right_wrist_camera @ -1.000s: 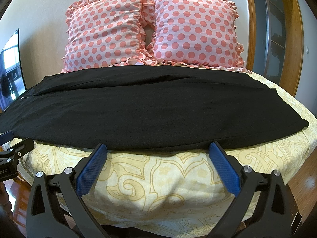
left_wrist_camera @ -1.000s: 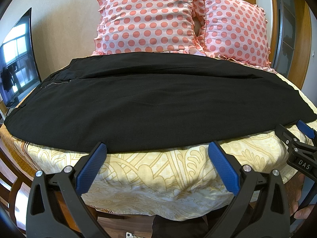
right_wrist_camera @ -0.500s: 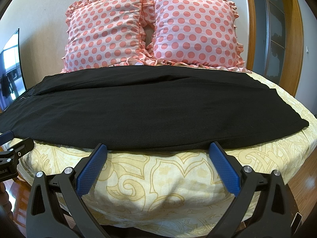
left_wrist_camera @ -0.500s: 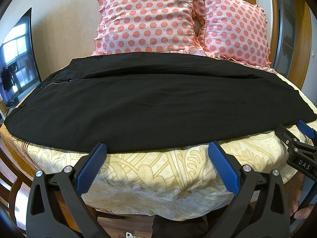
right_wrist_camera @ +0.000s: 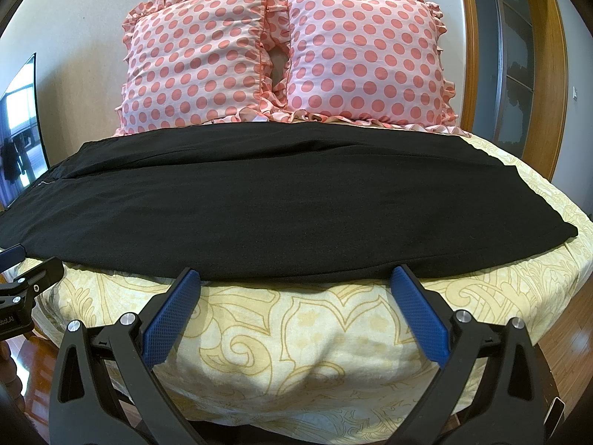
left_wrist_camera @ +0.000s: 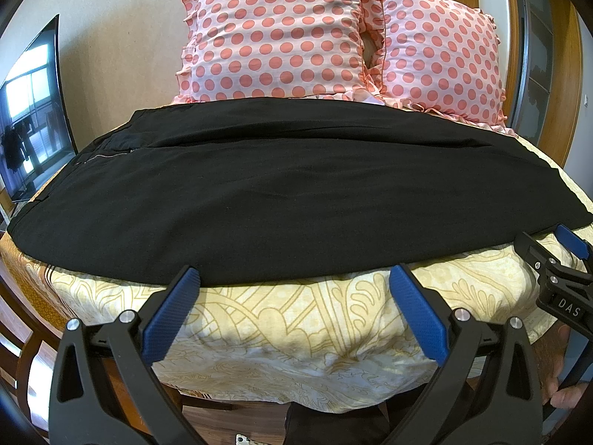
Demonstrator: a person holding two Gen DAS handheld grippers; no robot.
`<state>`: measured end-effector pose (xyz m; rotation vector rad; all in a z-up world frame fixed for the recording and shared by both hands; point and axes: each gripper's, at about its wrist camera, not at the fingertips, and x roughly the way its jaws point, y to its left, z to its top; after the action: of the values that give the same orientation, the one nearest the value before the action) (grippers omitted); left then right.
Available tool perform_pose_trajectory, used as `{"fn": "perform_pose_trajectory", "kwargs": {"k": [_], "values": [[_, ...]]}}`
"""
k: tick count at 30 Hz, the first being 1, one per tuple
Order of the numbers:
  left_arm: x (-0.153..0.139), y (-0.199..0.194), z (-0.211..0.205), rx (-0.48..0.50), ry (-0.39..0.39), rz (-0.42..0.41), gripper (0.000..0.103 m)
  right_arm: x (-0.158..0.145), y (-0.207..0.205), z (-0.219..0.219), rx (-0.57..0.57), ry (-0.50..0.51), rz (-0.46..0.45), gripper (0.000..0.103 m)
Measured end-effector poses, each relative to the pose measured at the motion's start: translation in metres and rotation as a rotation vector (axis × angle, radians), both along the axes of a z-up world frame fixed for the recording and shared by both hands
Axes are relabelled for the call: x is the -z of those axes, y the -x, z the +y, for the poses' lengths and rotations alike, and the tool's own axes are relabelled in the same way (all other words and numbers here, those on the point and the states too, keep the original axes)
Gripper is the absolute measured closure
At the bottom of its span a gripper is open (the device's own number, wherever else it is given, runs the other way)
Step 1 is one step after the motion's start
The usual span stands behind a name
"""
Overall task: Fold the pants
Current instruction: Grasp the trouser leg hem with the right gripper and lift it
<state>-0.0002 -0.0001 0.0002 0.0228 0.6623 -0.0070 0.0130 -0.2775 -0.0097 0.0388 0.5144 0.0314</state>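
Observation:
Black pants (left_wrist_camera: 296,193) lie flat across the bed, waistband at the left, leg hems at the right; they also show in the right wrist view (right_wrist_camera: 281,200). My left gripper (left_wrist_camera: 294,278) is open and empty, its blue pads just short of the pants' near edge. My right gripper (right_wrist_camera: 296,278) is open and empty at the same near edge, further right. The right gripper also shows at the right edge of the left wrist view (left_wrist_camera: 556,259). The left gripper shows at the left edge of the right wrist view (right_wrist_camera: 26,274).
The bed has a yellow patterned cover (left_wrist_camera: 296,326) with its front edge just ahead of both grippers. Two pink polka-dot pillows (right_wrist_camera: 281,63) stand behind the pants. A dark screen (left_wrist_camera: 33,111) stands at the left. Wooden door frames (right_wrist_camera: 548,74) are at the right.

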Motion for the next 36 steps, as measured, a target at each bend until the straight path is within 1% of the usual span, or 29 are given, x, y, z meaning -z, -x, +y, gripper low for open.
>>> {"fn": "perform_pose_trajectory", "kwargs": {"k": [5,7,9,11,13,14,15,18,19,21,22,24,25,26,27,28,30,33,34,36], "values": [[0.0,0.0,0.0,0.002,0.0,0.001,0.002,0.003,0.002,0.003,-0.01,0.003,-0.005,0.001],[0.0,0.001,0.001,0.012,0.002,-0.002,0.002,0.0,0.0,0.0,-0.037,0.003,0.025,0.001],[0.0,0.002,0.004,0.037,0.008,0.003,0.002,-0.004,0.0,-0.005,-0.06,-0.029,0.039,0.001],[-0.006,0.005,0.007,0.058,0.03,0.013,0.002,-0.018,0.004,-0.024,-0.073,-0.112,-0.004,0.001],[-0.014,0.007,0.015,0.081,0.079,-0.001,0.002,-0.04,0.002,-0.048,-0.036,-0.172,-0.052,0.001],[-0.019,0.009,0.017,0.084,0.092,-0.016,0.002,-0.05,-0.005,-0.06,-0.007,-0.183,-0.051,0.001],[-0.024,0.01,0.02,0.087,0.1,-0.039,0.002,-0.063,-0.02,-0.075,0.029,-0.189,-0.031,0.001],[-0.041,0.001,0.025,0.095,0.101,-0.094,0.002,-0.081,-0.065,-0.107,0.129,-0.203,0.044,0.001],[-0.044,-0.001,0.027,0.092,0.099,-0.105,0.002,-0.087,-0.089,-0.122,0.168,-0.224,0.075,0.001],[-0.049,-0.005,0.03,0.083,0.097,-0.126,0.002,-0.091,-0.127,-0.146,0.236,-0.257,0.113,0.001],[-0.052,-0.009,0.033,0.082,0.101,-0.136,0.002,-0.091,-0.156,-0.16,0.282,-0.267,0.148,0.001],[-0.055,-0.014,0.037,0.078,0.106,-0.14,0.002,-0.086,-0.2,-0.181,0.353,-0.278,0.211,0.001],[-0.056,-0.018,0.039,0.072,0.107,-0.141,0.002,-0.079,-0.233,-0.195,0.398,-0.288,0.261,0.008],[-0.057,-0.02,0.041,0.063,0.107,-0.142,0.002,-0.076,-0.249,-0.204,0.42,-0.296,0.288,0.014],[-0.057,-0.025,0.044,0.053,0.109,-0.141,0.002,-0.07,-0.271,-0.213,0.456,-0.306,0.322,0.027],[-0.058,-0.028,0.046,0.047,0.11,-0.138,0.002,-0.064,-0.29,-0.222,0.489,-0.317,0.353,0.036],[-0.057,-0.034,0.05,0.033,0.112,-0.131,0.002,-0.051,-0.325,-0.24,0.566,-0.367,0.403,0.039],[-0.055,-0.047,0.054,0.019,0.095,-0.115,0.002,-0.034,-0.351,-0.255,0.644,-0.408,0.446,0.039],[-0.054,-0.049,0.054,0.018,0.09,-0.111,0.002,-0.036,-0.356,-0.255,0.67,-0.376,0.432,0.039],[-0.053,-0.053,0.054,0.021,0.088,-0.102,0.002,-0.035,-0.366,-0.254,0.692,-0.305,0.448,0.039]]}}
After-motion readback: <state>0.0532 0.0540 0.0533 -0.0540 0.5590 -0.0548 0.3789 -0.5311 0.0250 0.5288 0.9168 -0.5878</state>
